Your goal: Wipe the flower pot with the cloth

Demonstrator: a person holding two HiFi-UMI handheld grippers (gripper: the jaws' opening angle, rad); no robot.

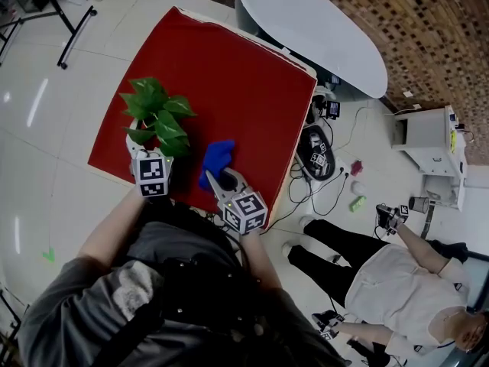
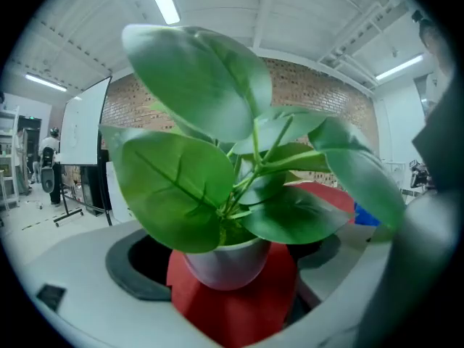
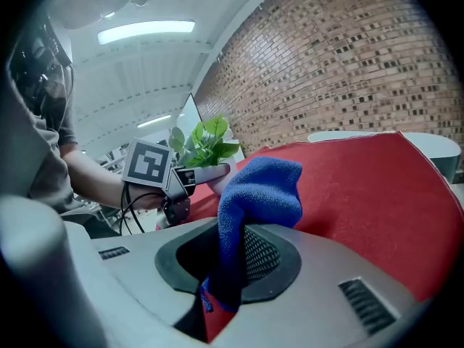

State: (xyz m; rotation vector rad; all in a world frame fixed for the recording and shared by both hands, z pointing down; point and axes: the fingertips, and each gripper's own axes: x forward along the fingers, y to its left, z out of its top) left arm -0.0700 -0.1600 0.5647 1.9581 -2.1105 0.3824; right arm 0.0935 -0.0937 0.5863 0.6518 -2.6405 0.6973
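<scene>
Right gripper (image 1: 221,180): jaws closed on a fold of the blue cloth (image 3: 257,187), which stands just beside the plant and is not yet on it. Left gripper (image 2: 228,288): jaws apart, either side of the white flower pot (image 2: 225,263) (a gap shows on each side), near the close edge of the red table cover (image 1: 229,75). Likely hazard: a sideways wipe could tip or slide the unclamped, leaf-heavy pot towards that edge, and the thinly pinched cloth could pull free.

Flower pot (image 2: 225,265) on table (image 1: 252,67), between jaws of left gripper (image 2: 229,285); cloth (image 1: 218,159) just right, in jaws of right gripper (image 3: 226,267).
</scene>
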